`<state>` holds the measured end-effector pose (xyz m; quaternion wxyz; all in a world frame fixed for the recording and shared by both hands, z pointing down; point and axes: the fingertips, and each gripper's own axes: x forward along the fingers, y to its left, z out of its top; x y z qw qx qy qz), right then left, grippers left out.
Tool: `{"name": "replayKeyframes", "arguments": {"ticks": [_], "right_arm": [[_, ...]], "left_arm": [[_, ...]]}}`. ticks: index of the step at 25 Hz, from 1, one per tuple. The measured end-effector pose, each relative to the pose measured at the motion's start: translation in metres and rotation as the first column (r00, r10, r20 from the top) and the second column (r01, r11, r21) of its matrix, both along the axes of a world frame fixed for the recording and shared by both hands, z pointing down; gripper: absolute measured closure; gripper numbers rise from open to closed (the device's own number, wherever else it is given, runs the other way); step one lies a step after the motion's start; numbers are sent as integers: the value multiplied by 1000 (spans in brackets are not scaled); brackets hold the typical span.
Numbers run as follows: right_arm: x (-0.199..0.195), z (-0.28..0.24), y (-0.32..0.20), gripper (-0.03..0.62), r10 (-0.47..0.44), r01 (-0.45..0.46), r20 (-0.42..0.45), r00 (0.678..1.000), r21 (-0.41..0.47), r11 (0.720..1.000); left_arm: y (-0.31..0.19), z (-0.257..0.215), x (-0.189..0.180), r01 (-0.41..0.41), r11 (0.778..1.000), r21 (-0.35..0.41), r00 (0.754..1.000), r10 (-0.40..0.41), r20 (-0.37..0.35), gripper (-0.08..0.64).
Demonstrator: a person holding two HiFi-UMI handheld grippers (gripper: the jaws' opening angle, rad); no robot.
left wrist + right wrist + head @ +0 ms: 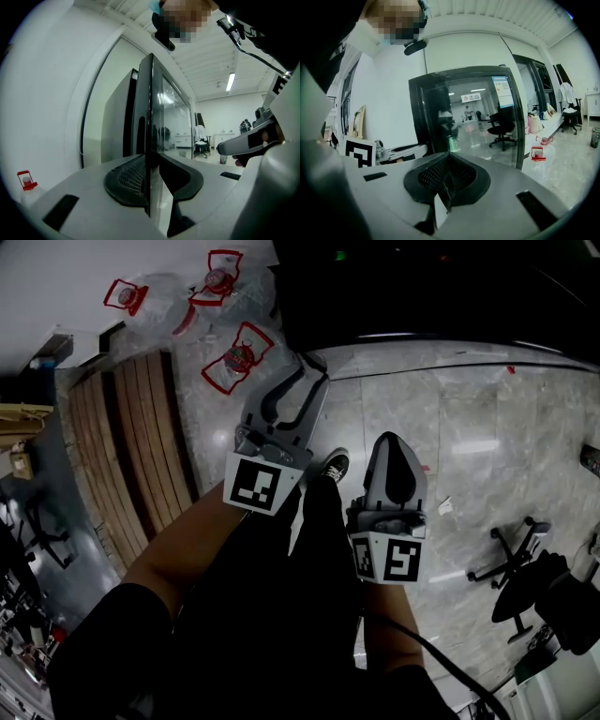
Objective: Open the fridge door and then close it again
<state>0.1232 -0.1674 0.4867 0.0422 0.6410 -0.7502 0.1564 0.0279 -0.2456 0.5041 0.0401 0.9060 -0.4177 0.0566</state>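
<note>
The fridge [422, 287] is a tall black cabinet with a glass door, at the top of the head view. In the left gripper view the fridge door [164, 108] is seen edge-on, and its edge runs down between the jaws. My left gripper [314, 371] [151, 187] is shut on that door edge, at the fridge's near corner. The right gripper view shows the fridge door [473, 117] from the front, with the left gripper [401, 152] at its left edge. My right gripper [389, 442] [445, 187] hangs back over the floor, shut and holding nothing.
Three clear water bottles with red handles [239, 357] [538, 152] stand on the floor left of the fridge. A slatted wooden bench [131, 446] runs along the left. A black office chair [525, 559] stands at the right. My own shoe [335, 467] is between the grippers.
</note>
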Motion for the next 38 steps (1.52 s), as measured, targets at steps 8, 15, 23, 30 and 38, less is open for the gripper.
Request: {"name": "replayKeyframes", "arguments": {"ticks": [8,15,23,30,38], "right_arm": [[8,-2,-11,577,21,-21,-6,1000,7,1000],[-8,-31,-3,577,-11,11,-12,1000,40,999],[-50,-99,12,577,-84,87,-36,996,110,990],[-71,-170,33,577,-117,124,-49,992,156,980],[-90,-226,48,577,-162,178,-92,982,211,961]], "left_arm": [[-30,-3,-2,21,1000,10,1000,-21,-19,462],[-17,-18,-20,126,992,27,992,-126,-10,524],[33,-95,-41,115,993,15,992,-113,-62,554],[79,-178,-42,81,997,9,992,-80,-101,554],[101,-227,-48,43,999,9,992,-42,-115,553]]}}
